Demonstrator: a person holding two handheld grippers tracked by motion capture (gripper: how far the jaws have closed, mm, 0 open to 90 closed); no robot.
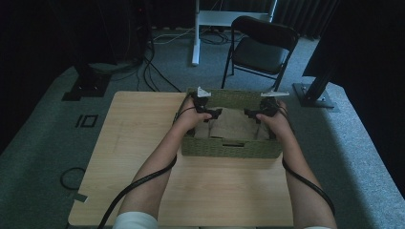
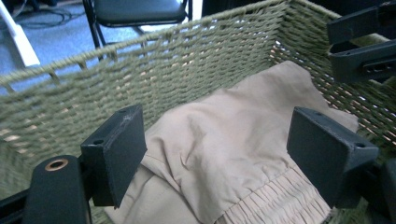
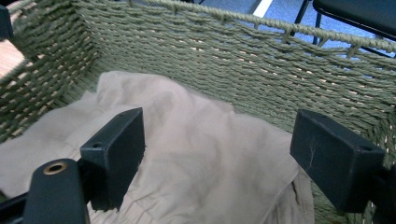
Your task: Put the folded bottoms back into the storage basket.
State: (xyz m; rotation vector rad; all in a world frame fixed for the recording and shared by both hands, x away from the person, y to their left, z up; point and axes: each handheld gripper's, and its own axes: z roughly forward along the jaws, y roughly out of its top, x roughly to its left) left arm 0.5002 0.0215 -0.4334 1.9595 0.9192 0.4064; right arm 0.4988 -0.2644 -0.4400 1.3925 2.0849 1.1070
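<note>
Tan garment laid in the woven basket, both tongs released above it.

The beige cloth (image 2: 224, 140) lies crumpled inside the green basket (image 1: 229, 148) on the table (image 1: 138, 143). Left tongs (image 2: 215, 149) and right tongs (image 3: 210, 154) stand wide, gripping nothing. Soft, light and floppy, it would likely be best pinched at the gathered waistband (image 2: 271, 200).

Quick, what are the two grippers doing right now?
Left gripper: open, holding nothing, above the tan cloth in the basket.
Right gripper: open, holding nothing, above the same cloth.
</note>
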